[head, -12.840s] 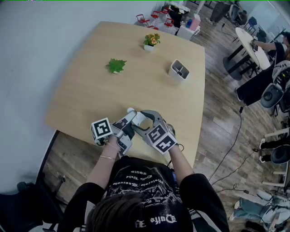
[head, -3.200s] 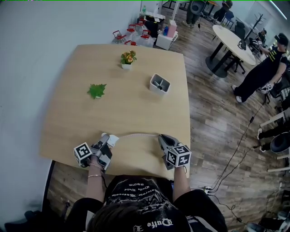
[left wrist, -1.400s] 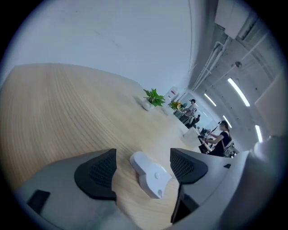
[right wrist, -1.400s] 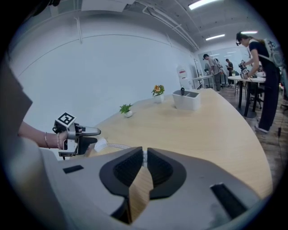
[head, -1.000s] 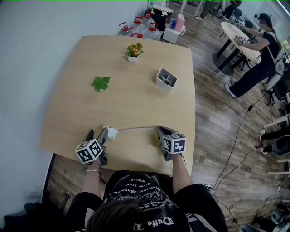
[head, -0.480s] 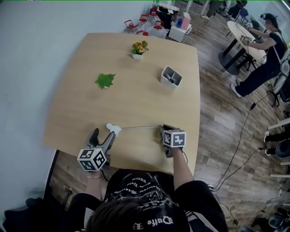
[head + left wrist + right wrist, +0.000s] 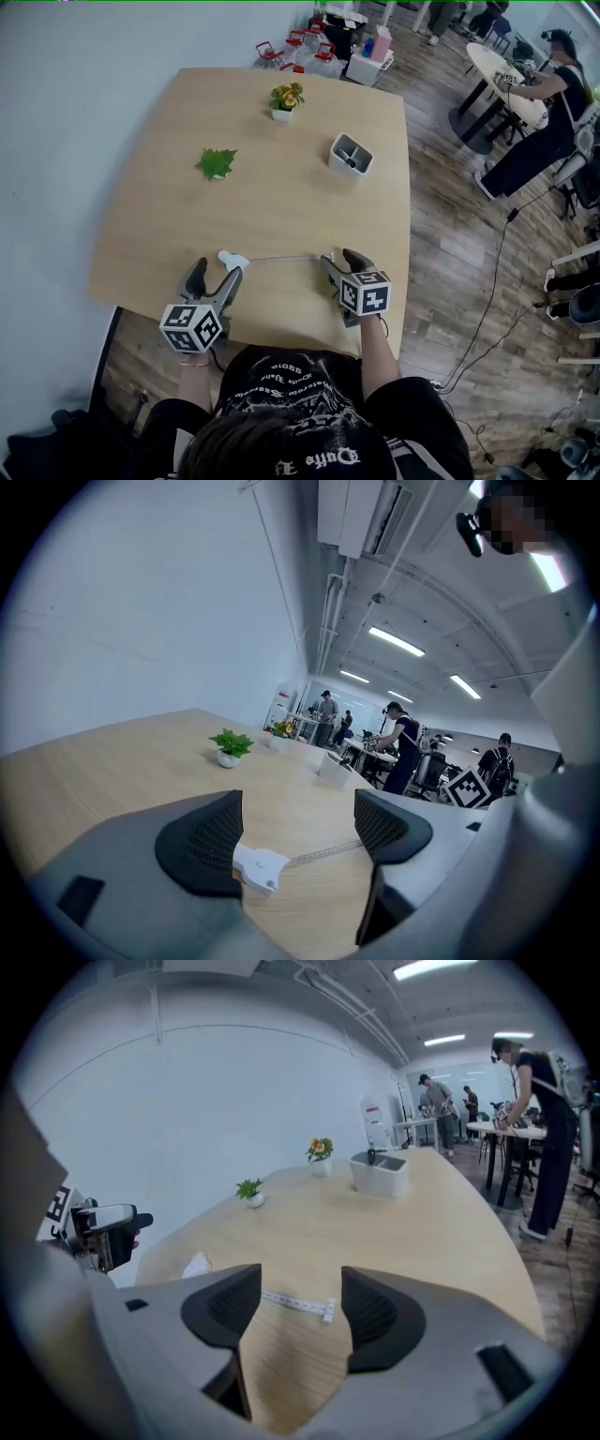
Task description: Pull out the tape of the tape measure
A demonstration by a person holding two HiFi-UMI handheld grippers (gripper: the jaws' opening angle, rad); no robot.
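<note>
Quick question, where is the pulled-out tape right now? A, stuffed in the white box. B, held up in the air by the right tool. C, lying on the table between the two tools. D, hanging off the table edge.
C: the tape lies flat on the table, running from its white case at the left tool to the right tool, whose jaws are opening with the tape's end lying unpinched between them.

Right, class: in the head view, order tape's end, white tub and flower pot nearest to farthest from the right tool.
1. Tape's end, between the opening jaws of the right tool.
2. White tub, farther ahead, right side.
3. Flower pot, far back, centre.
</note>
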